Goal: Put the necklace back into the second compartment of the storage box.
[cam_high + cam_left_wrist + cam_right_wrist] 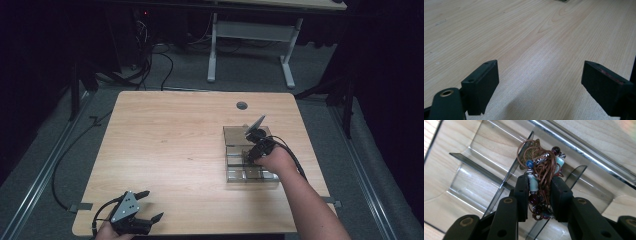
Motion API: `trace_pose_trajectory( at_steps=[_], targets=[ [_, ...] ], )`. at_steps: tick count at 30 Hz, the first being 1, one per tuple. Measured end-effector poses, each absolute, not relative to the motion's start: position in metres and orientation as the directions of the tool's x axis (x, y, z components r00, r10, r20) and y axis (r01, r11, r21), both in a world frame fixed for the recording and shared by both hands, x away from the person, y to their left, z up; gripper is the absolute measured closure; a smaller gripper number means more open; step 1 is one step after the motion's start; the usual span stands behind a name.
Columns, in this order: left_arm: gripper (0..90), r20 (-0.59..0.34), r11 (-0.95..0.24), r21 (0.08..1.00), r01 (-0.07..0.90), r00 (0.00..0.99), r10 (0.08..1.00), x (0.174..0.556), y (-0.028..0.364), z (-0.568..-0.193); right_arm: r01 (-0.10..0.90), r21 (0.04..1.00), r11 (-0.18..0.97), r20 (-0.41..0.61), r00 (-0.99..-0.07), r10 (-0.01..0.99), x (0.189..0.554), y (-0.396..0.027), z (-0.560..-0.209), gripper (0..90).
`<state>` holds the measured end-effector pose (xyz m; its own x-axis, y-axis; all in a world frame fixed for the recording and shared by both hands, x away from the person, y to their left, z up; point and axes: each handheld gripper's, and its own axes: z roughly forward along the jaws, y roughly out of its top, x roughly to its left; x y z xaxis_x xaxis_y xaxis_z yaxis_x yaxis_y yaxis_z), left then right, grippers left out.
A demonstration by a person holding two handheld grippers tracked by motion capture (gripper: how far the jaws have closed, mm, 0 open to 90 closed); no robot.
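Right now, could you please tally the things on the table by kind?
Clear divided organizer tray: 1
Beaded cord bundle, held over the tray in the right gripper: 1
Hand-held grippers, counting the left gripper: 2
Total: 4

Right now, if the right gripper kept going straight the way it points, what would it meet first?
Probably a divider of the clear compartment box: the right gripper, shut on a beaded cord bundle, points down into it, though depth is hard to judge.

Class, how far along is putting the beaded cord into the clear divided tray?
Done: the right gripper grips the beaded cord above the clear divided tray. In hand: lowering it toward a compartment. Left: releasing it. The left gripper waits open over the table.
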<state>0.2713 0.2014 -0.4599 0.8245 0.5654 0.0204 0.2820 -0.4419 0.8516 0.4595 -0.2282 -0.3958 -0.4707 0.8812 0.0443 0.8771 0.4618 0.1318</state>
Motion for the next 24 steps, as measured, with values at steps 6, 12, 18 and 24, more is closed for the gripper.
trace_pose_trajectory(
  at_steps=[6, 12, 18, 24],
  targets=[
    [15.0, 0.026, -0.447, 0.850, 0.279, 0.825, 0.565, 0.271, 0.201, -0.460, 0.887, 0.134, 0.442, 0.069, -0.453, 0.889, 0.462, -0.232, -0.398, 66.4],
    [15.0, 0.027, -0.450, 0.848, 0.279, 0.826, 0.564, 0.271, 0.200, -0.460, 0.887, 0.166, 0.431, 0.076, -0.447, 0.891, 0.457, -0.233, -0.389, 63.7],
    [15.0, 0.029, -0.450, 0.849, 0.278, 0.825, 0.564, 0.271, 0.200, -0.460, 0.886, 0.196, 0.421, 0.069, -0.441, 0.895, 0.449, -0.238, -0.377, 65.9],
    [15.0, 0.031, -0.457, 0.845, 0.279, 0.827, 0.561, 0.271, 0.200, -0.460, 0.882, 0.195, 0.430, 0.061, -0.448, 0.892, 0.443, -0.244, -0.376, 78.5]
  ],
)
